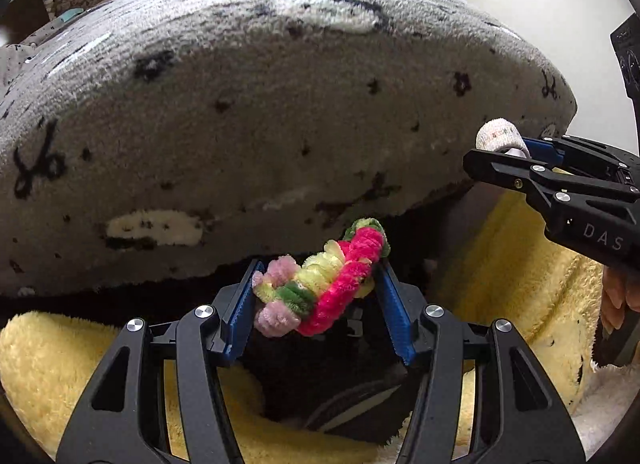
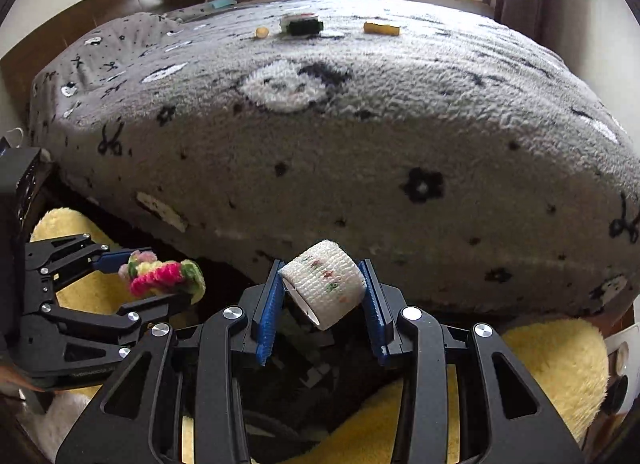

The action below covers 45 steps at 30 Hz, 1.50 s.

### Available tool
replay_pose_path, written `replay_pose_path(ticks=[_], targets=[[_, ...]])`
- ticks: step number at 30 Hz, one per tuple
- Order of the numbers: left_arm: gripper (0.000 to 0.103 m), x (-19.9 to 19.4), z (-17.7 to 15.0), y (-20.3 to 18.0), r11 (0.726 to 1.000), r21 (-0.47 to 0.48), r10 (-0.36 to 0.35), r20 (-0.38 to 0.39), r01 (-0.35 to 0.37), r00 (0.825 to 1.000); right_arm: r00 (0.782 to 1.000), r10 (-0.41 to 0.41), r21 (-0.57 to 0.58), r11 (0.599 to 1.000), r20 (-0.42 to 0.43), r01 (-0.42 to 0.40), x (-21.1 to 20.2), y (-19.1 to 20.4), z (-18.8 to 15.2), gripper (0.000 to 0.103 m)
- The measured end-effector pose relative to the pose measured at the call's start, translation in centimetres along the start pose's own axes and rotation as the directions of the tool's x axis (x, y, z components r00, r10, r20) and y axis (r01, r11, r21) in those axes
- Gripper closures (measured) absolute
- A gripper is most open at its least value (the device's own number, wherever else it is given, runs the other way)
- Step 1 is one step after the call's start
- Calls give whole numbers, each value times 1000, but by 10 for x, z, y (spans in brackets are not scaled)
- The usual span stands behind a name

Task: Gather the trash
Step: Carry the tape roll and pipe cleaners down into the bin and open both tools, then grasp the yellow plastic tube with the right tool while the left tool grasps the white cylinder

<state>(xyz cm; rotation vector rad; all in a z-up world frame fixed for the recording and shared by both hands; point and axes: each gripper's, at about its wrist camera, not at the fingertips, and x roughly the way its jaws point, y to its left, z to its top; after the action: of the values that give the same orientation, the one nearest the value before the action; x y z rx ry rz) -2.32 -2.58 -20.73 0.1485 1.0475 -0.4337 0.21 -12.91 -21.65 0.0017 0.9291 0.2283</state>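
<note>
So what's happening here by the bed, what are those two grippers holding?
A person is clearing trash off the bed with a gripper in each hand. The left gripper is clamped on a fuzzy pink, yellow and green pipe-cleaner bundle; the right gripper grips a white bandage roll. Both hang past the bed's near edge, over a dark space. A few small items lie on the blanket's far side.

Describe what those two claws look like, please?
Both match: the left claw and right claw have black angular frames with cut-out openings, round silver bolts at the joints, and ridged blue pads lining each finger. White letters "DAS" mark the right claw's side.
</note>
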Motion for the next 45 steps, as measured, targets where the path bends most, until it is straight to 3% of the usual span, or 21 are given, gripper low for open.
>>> replay_pose_path(ticks=[5, 11, 18, 23, 27, 30, 31, 32, 35, 40, 45], targets=[[49, 25, -10, 5, 1000, -8, 11, -81, -12, 997, 995, 36, 31, 999, -97, -33, 27, 2, -11, 64], [48, 54, -18, 7, 1000, -11, -12, -182, 10, 983, 972, 80, 88, 994, -221, -61, 60, 1, -23, 64], [47, 72, -22, 11, 999, -19, -41, -247, 38, 968, 952, 116, 118, 989, -284, -85, 81, 1, -28, 63], [45, 78, -25, 11, 999, -24, -50, -265, 45, 963, 949, 125, 124, 988, -288, -92, 84, 1, -28, 63], [45, 81, -23, 6, 999, -15, -45, -265, 42, 963, 951, 128, 134, 987, -280, -93, 81, -5, -25, 44], [42, 76, -18, 5, 999, -10, -36, -264, 35, 964, 955, 126, 140, 986, -269, -91, 77, -10, -22, 43], [35, 74, -18, 4, 999, -8, -34, -261, 33, 965, 957, 125, 143, 986, -262, -89, 74, -12, -22, 42], [28, 73, -17, 2, 999, -5, -32, -255, 31, 966, 959, 123, 146, 985, -255, -88, 73, -12, -20, 40], [22, 66, -14, -1, 1000, 2, -26, -241, 27, 970, 967, 113, 153, 985, -229, -79, 64, -18, -18, 37], [16, 49, -7, -2, 1000, 7, -21, -207, 23, 978, 980, 88, 155, 986, -181, -60, 48, -23, -12, 32], [14, 16, 9, 1, 1000, 15, 4, -118, -3, 993, 994, 8, 134, 991, -107, 6, 22, -31, 5, 28]])
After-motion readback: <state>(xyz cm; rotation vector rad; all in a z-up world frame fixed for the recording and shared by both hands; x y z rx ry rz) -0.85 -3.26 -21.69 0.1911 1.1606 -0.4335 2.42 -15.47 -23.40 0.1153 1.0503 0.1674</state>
